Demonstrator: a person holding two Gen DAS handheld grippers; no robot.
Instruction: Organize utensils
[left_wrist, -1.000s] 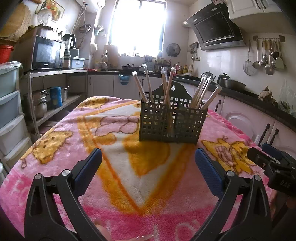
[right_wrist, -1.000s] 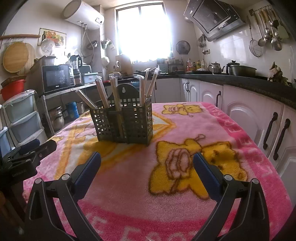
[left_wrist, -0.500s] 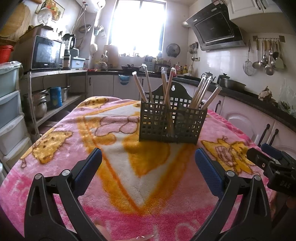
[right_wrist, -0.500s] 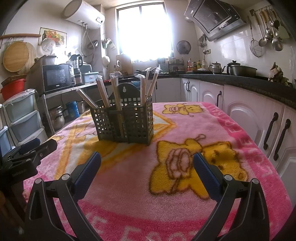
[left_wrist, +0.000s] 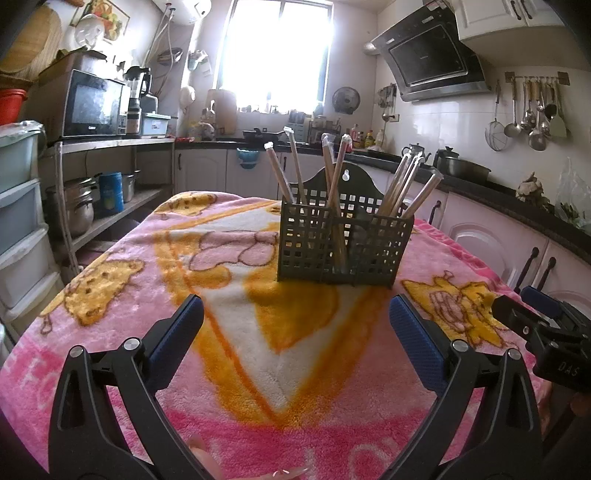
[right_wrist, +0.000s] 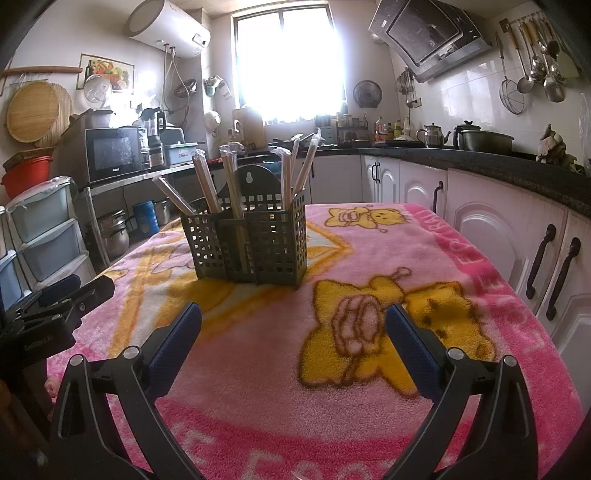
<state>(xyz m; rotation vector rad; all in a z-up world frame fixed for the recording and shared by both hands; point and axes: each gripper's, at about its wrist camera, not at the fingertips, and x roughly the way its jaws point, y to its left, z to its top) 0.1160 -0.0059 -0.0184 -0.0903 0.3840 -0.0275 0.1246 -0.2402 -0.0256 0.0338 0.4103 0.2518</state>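
Nothing has moved: chopsticks (left_wrist: 334, 192) all stand in caddy (left_wrist: 343, 245); both hand-held grippers (left_wrist: 295, 332) (right_wrist: 293, 330) wide, empty; task looks finished.

Black left claw (left_wrist: 295, 325) — blue pads (left_wrist: 177, 332), silver screws.

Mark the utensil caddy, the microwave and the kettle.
utensil caddy (left_wrist: 341, 251): left wrist view, front grid wall.
microwave (right_wrist: 112, 157): right wrist view, door glass.
kettle (right_wrist: 433, 136): right wrist view, steel body.

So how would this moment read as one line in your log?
left tongs: open, empty | right tongs: open, empty | chopsticks: standing in holder | blanket: bare in front
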